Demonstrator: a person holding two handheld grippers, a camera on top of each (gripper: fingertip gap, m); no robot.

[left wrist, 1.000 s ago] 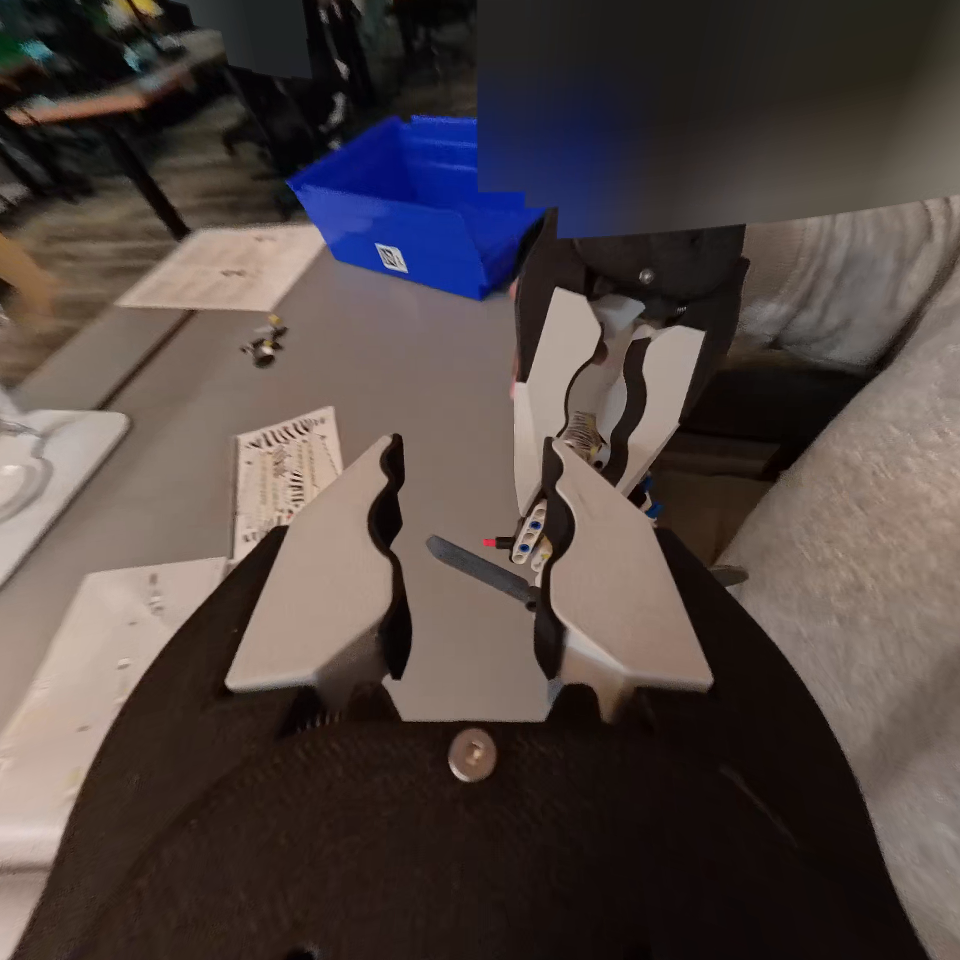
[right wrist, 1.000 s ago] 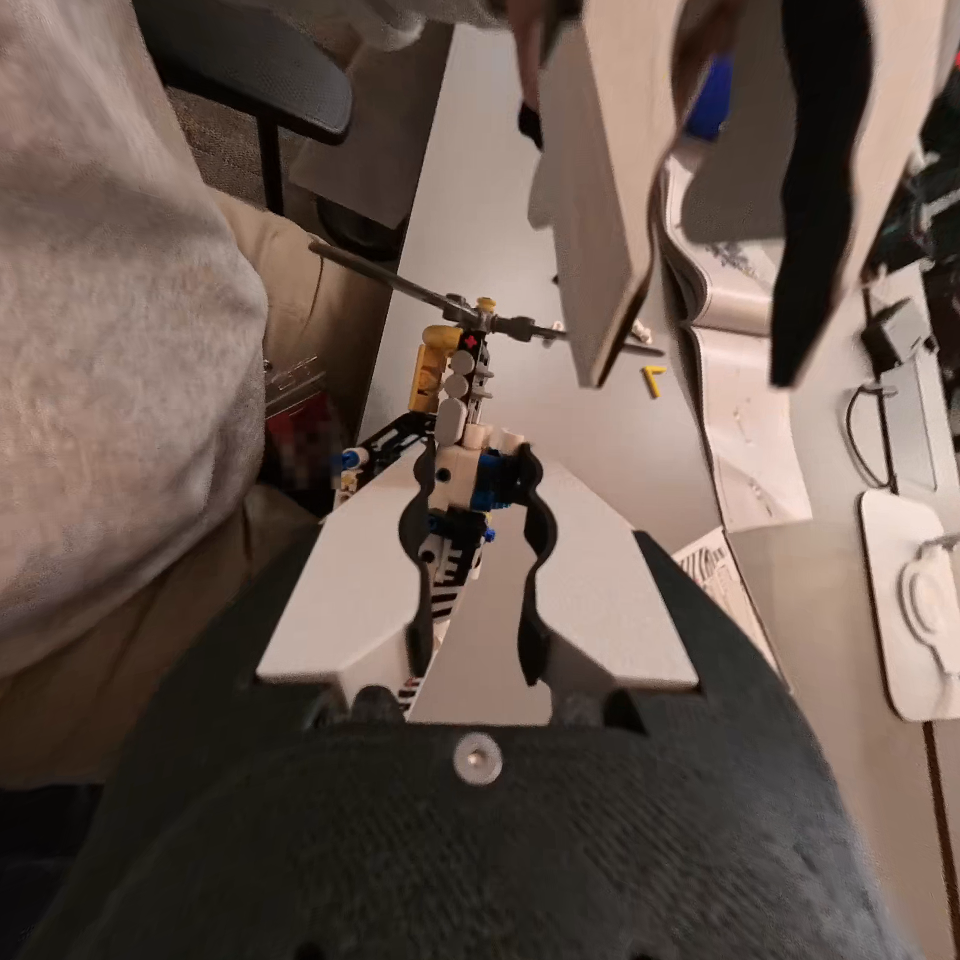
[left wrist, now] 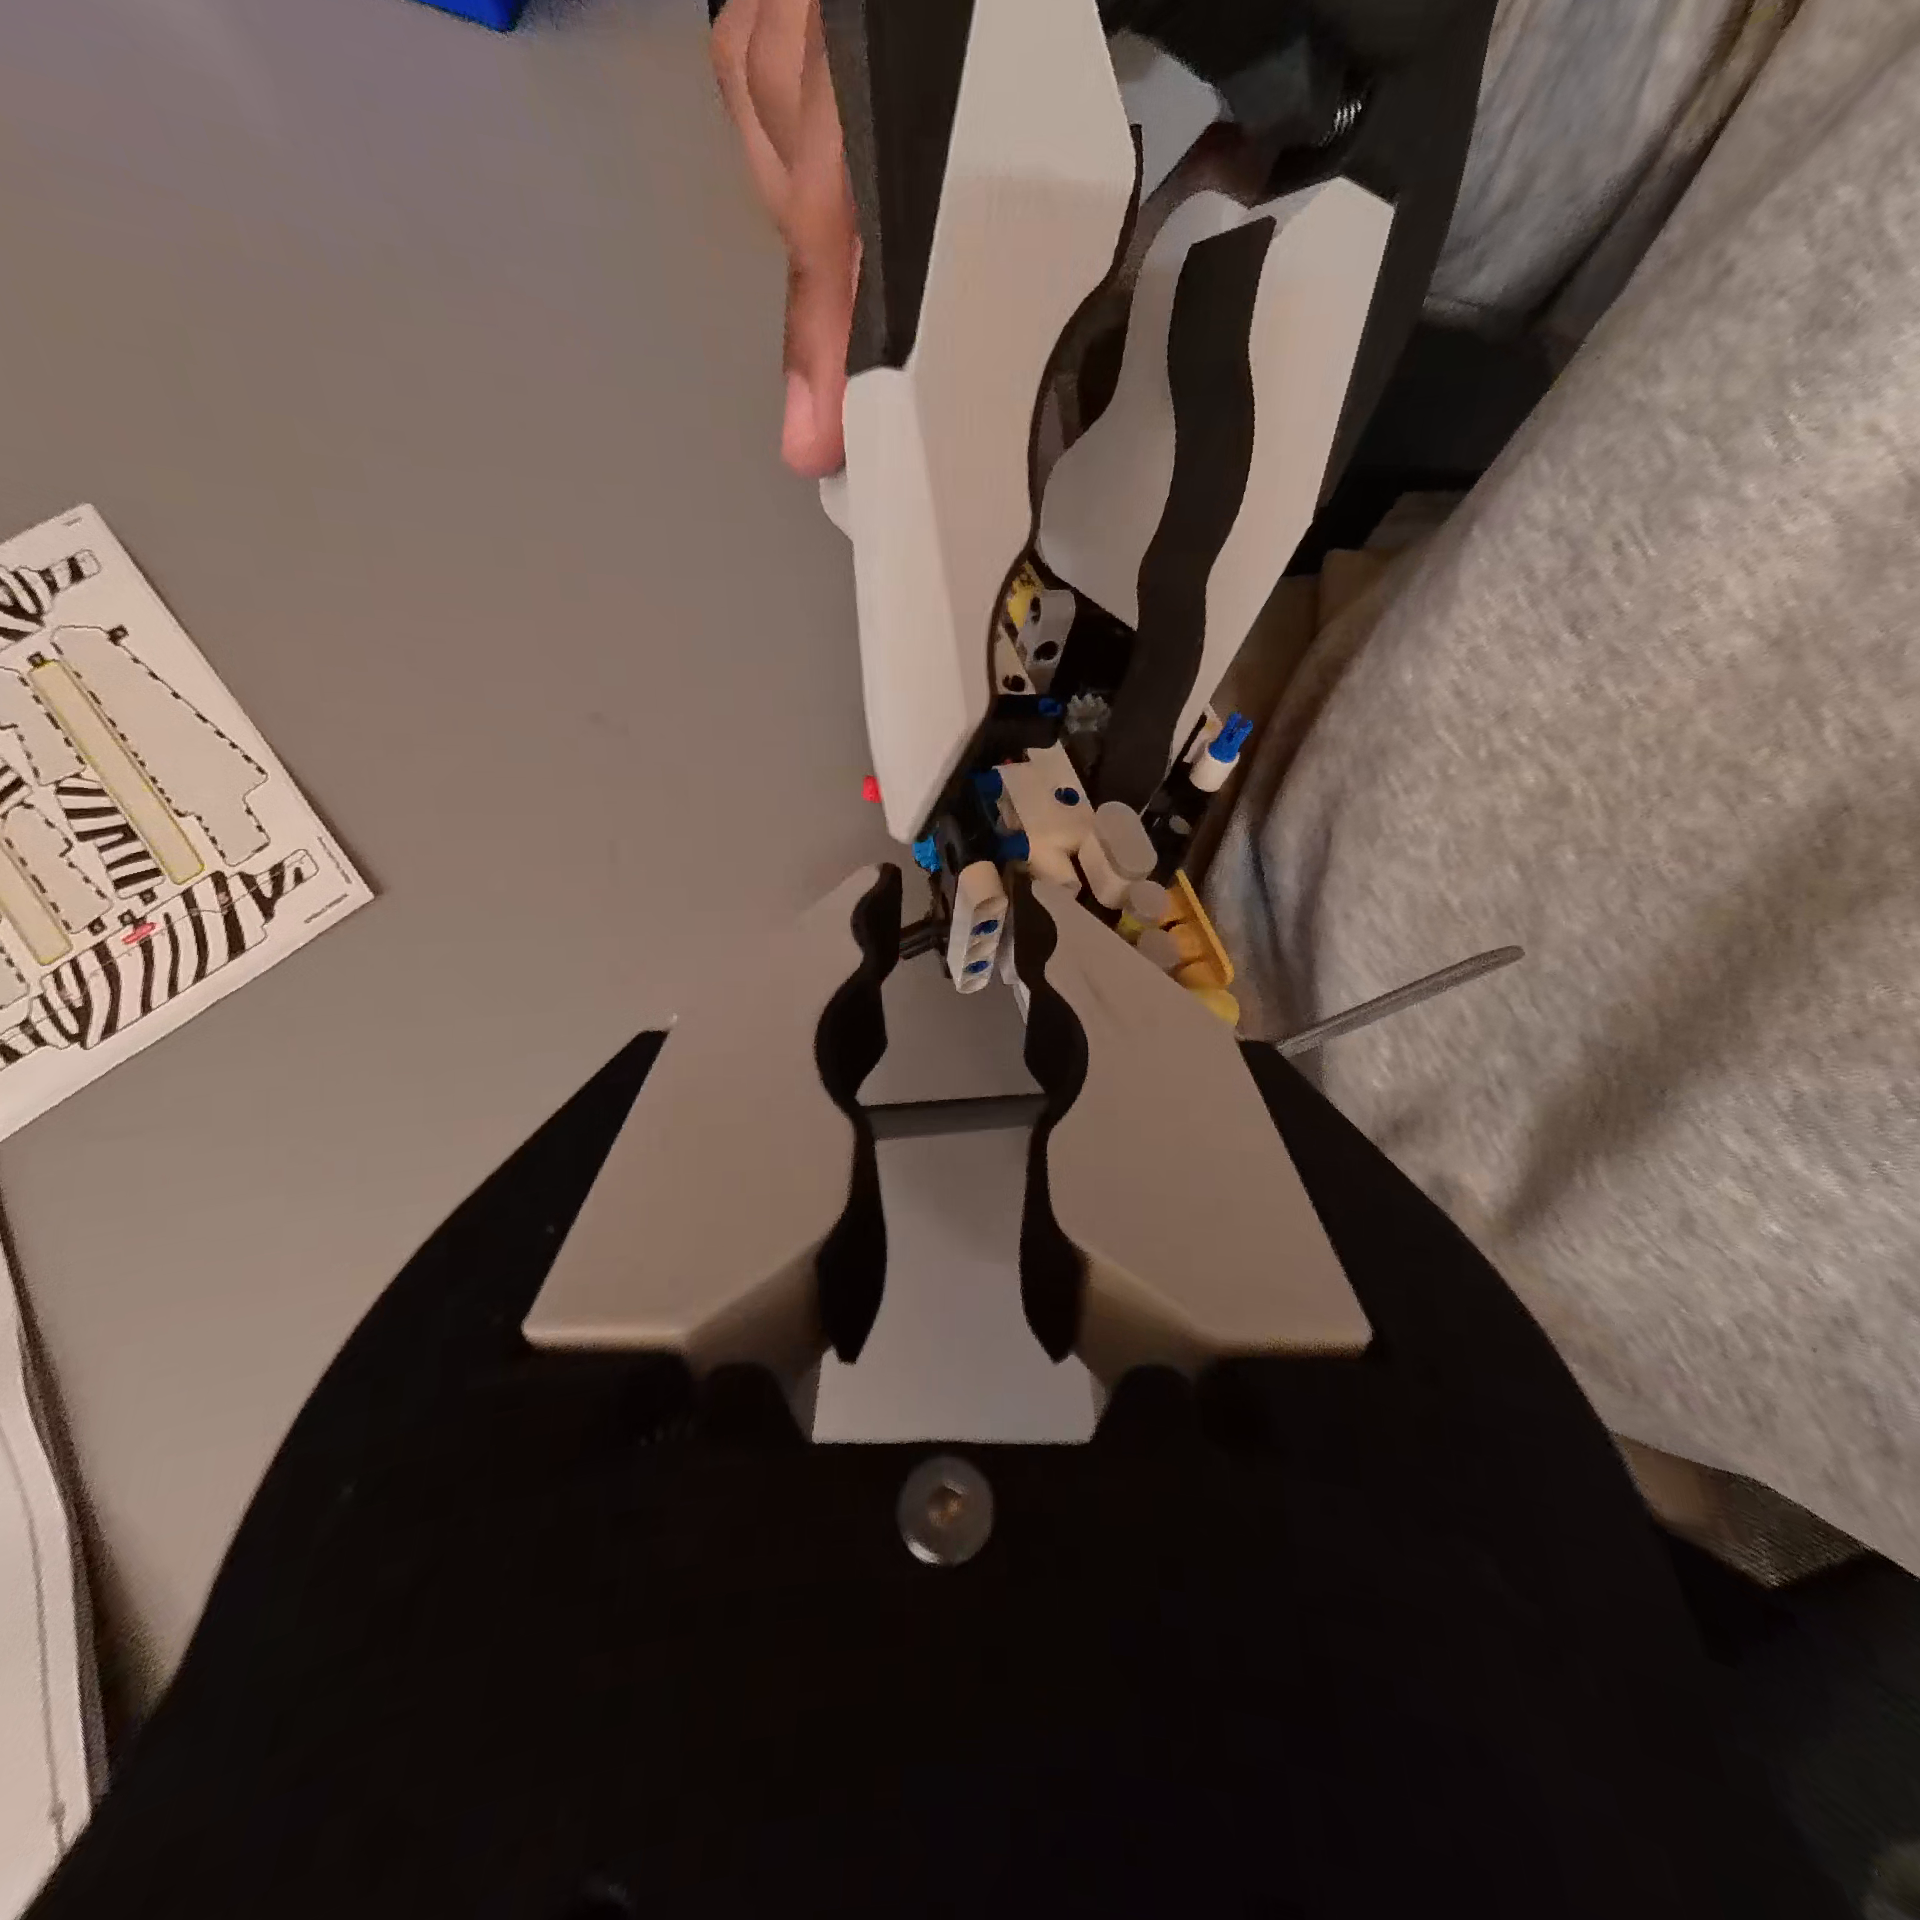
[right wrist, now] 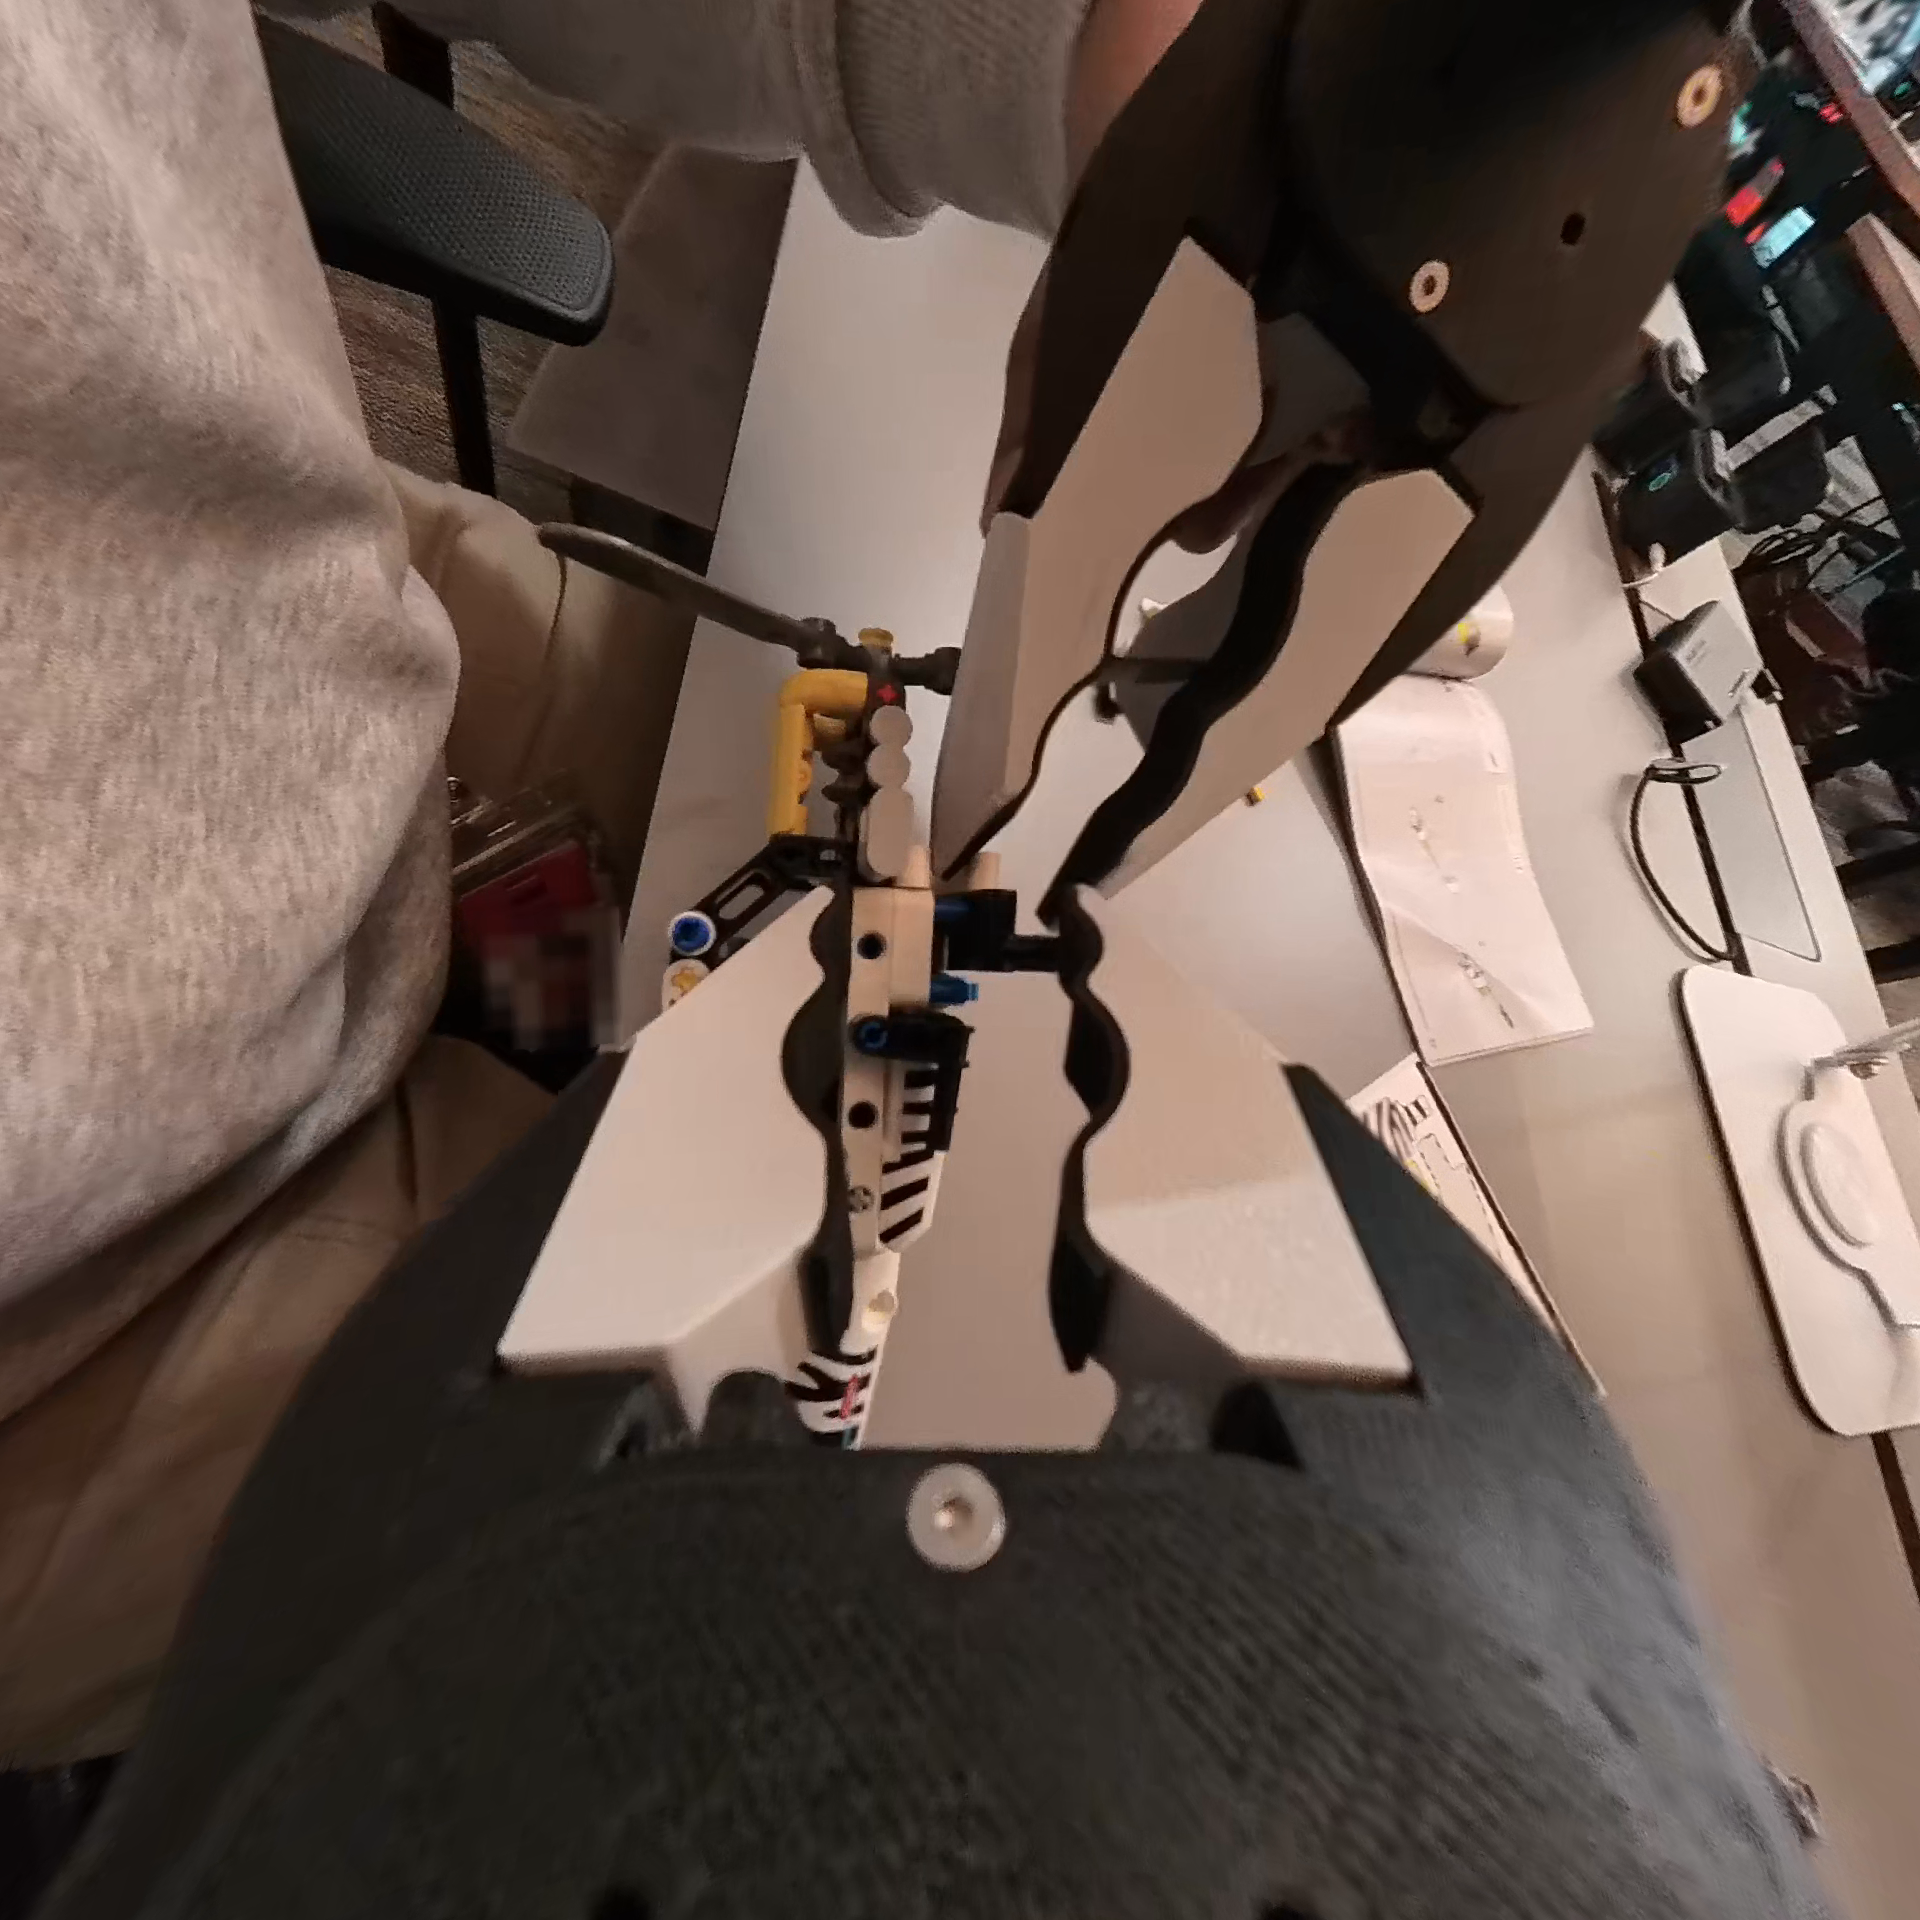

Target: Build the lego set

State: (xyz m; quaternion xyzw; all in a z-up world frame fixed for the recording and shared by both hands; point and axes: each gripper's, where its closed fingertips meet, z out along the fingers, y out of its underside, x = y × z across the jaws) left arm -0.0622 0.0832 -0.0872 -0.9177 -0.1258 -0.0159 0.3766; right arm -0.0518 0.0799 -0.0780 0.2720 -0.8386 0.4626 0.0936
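We hold the lego model (right wrist: 883,997) in our right gripper (right wrist: 951,940), whose jaws are clamped on it — the white body with its zebra-striped panel lies along the left finger's inner pad, and a short black peg on the model's side reaches across to the tip of the other finger. The model runs lengthwise between the fingers, its striped end down near the gripper's base and its yellow beam and dark grey rotor blade (right wrist: 665,577) sticking out past the fingertips, above the person's lap and beside the edge of the grey table (right wrist: 862,436).

Our left gripper (left wrist: 961,920) meets the model tip to tip from the opposite side. Its jaws stand partly apart, a narrow gap between them, and a small white beam with blue pins on the model (left wrist: 1023,831) sits right at its fingertips; whether the pads actually press on it we cannot tell. In the right wrist view, those same fingertips come down on the black-and-blue section just beside the right gripper's tips.

On the table to the left lies a zebra-patterned sticker sheet (left wrist: 135,790), well apart from both grippers, and an open instruction booklet (right wrist: 1455,831) lies farther along the tabletop.
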